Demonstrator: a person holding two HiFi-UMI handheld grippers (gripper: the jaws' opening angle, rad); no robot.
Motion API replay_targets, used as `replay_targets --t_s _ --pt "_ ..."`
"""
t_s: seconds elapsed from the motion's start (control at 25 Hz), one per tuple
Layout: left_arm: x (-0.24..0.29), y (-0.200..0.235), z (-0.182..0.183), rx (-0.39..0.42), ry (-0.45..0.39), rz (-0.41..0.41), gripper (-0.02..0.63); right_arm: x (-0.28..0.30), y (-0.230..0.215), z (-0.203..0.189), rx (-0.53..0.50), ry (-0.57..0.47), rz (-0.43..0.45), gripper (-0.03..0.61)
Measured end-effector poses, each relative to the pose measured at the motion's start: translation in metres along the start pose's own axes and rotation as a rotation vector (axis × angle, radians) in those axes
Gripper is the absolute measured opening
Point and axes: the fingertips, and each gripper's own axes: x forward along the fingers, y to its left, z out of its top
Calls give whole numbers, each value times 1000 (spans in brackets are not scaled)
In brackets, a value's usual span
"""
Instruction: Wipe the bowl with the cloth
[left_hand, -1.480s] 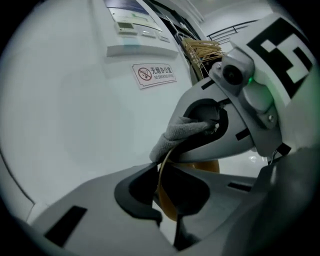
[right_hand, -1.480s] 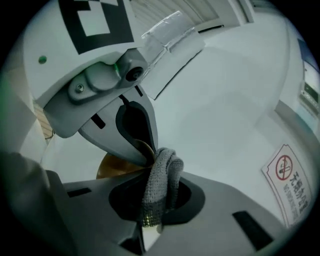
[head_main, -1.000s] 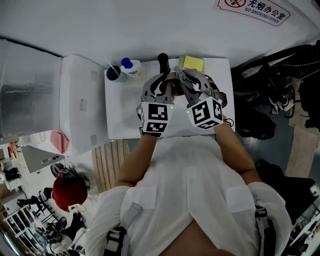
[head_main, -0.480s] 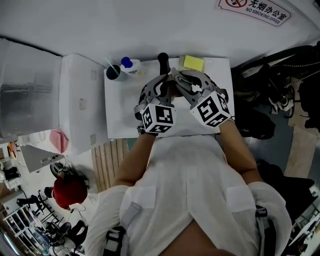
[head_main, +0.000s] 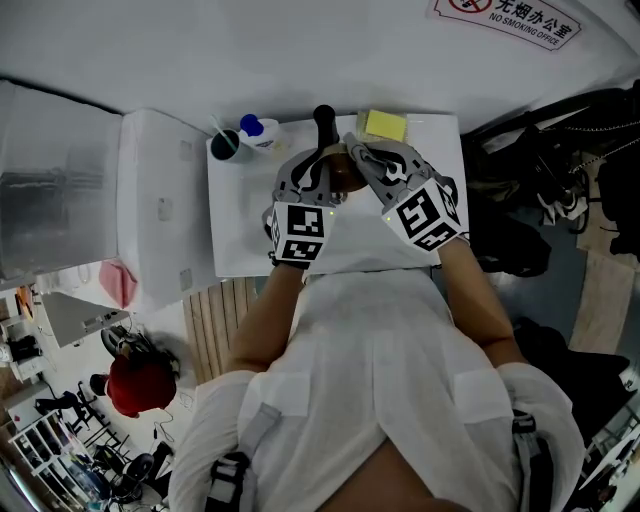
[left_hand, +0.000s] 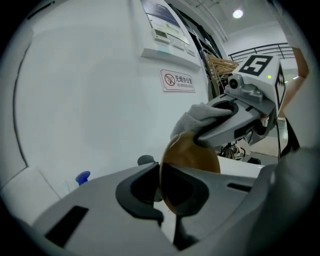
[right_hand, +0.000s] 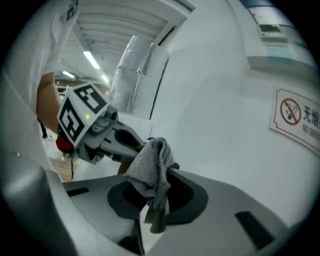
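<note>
The left tool (left_hand: 167, 192) is clenched on the thin rim of the amber-brown translucent plastic bowl (left_hand: 192, 155), holding it edge-on over the white table (head_main: 240, 230). The right tool (right_hand: 152, 200) pinches a bunched grey knitted cloth (right_hand: 150, 167), which presses against the bowl's upper edge. With only a narrow strip of rim gripped, a hard wiping push would likely lever the bowl out of the jaws. The loosely bunched cloth could also drag free.
</note>
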Motion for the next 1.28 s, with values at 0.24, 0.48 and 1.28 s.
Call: replay_targets --t_s 0.24,0.48,1.28 --pt "-2 2 -7 -5 7 -5 17 -13 -16 19 452 -232 75 54" --pt "-3 2 -9 31 6 4 17 -18 -28 5 403 -187 26 44" --pt "-1 0 -10 -223 -18 -41 17 10 0 -10 95 42 35 96"
